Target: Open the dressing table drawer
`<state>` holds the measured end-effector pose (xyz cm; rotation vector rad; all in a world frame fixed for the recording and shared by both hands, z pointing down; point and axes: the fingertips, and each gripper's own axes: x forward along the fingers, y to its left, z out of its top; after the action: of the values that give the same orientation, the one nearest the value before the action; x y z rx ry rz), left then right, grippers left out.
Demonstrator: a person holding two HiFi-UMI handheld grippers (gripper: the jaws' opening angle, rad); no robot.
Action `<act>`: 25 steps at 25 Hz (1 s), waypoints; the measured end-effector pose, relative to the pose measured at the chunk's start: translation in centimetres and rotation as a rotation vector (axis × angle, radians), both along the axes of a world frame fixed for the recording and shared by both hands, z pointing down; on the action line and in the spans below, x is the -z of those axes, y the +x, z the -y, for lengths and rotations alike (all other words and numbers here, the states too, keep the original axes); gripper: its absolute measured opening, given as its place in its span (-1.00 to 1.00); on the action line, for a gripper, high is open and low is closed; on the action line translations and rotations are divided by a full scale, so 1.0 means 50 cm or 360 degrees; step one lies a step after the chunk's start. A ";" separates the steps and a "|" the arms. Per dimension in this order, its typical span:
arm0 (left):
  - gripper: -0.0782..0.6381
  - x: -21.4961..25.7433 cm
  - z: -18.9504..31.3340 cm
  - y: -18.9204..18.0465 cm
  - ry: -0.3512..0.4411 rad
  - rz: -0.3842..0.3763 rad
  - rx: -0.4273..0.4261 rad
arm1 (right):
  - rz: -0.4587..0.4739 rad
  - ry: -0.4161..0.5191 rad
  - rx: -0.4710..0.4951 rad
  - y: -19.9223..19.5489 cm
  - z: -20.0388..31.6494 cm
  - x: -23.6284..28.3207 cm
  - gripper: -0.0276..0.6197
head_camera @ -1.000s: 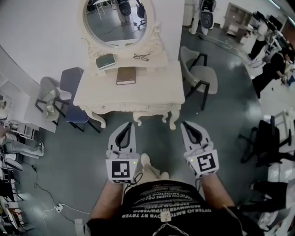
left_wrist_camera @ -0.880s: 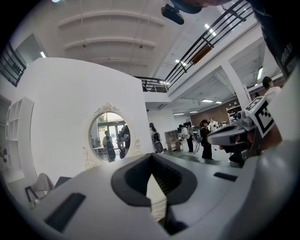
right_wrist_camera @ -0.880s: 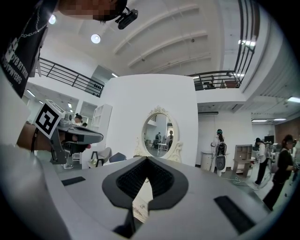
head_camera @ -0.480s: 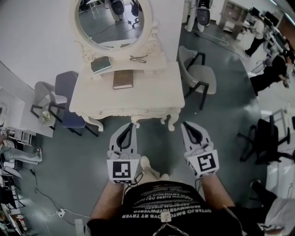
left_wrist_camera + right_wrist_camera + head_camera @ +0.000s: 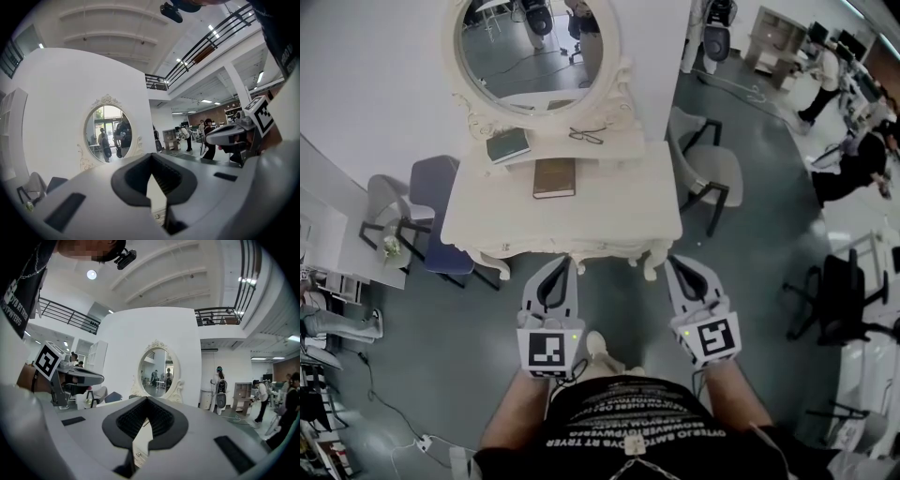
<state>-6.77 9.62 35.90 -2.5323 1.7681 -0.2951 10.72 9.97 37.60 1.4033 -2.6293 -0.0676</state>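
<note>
The dressing table looks cream-painted wood (satin sheen), its mirror glossy glass.

We get bright, even indoor light in all three views, fed from above by a round ceiling lamp and strip lights. Shadows on the grey floor are soft and faint. The white wall and dressing table top run near clipping, with no hard glare. Fisheye is heavy: both gripper views have black corners and bent lines at the rim. The left gripper and right gripper bodies are soft near the lens.
</note>
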 end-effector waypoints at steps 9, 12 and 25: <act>-0.78 -0.003 0.078 -0.033 -0.0004 0.0002 -0.0067 | -0.0019 0.0006 -0.0049 -0.039 0.069 0.000 -0.91; -0.78 0.000 0.101 -0.049 0.0016 0.0041 -0.0097 | -0.0006 0.0005 -0.0066 -0.057 0.087 0.005 -0.91; -0.78 -0.004 0.179 -0.114 0.0007 -0.0030 -0.0144 | 0.0005 0.0025 -0.0146 -0.119 0.150 0.019 -0.91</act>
<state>-12.45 0.66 36.08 -2.6112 1.6518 -0.2636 4.78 2.46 36.67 1.5277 -2.5685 -0.0754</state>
